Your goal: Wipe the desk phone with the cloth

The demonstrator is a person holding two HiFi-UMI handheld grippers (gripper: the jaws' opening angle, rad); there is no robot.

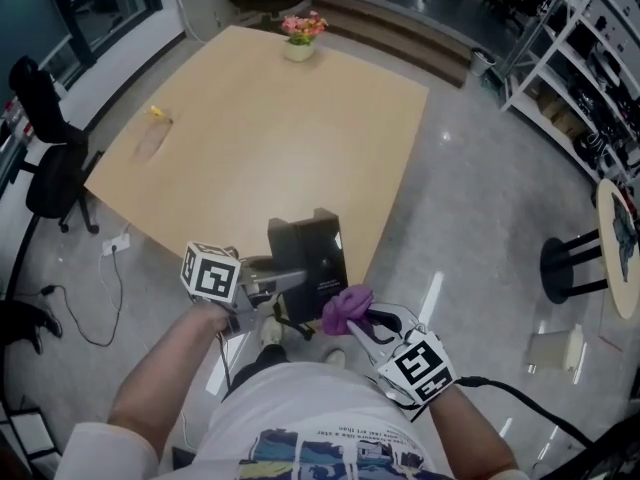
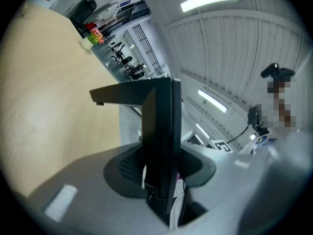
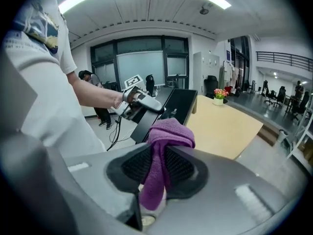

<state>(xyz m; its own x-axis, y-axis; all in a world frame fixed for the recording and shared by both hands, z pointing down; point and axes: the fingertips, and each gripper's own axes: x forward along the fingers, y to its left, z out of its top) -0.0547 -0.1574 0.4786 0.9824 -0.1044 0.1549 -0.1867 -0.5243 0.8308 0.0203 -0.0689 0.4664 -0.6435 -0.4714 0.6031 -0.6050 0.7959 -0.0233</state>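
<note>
The black desk phone [image 1: 312, 252] is held up in the air just off the near edge of the table, and my left gripper [image 1: 288, 284] is shut on its lower part. In the left gripper view the phone [image 2: 161, 126] stands edge-on between the jaws of the left gripper [image 2: 164, 180]. My right gripper [image 1: 360, 318] is shut on a bunched purple cloth [image 1: 346, 308], which hangs close beside the phone's lower right corner. The right gripper view shows the cloth [image 3: 166, 136] pinched in the right gripper [image 3: 156, 175], with the phone [image 3: 168, 109] and the left gripper [image 3: 143, 102] a little beyond it.
A wide wooden table [image 1: 260, 128] lies ahead, with a pot of flowers [image 1: 300, 38] at its far edge and a small clear wrapper [image 1: 153, 136] at the left. A black office chair [image 1: 48, 158] stands left, a black stool [image 1: 572, 268] and shelving [image 1: 590, 78] right.
</note>
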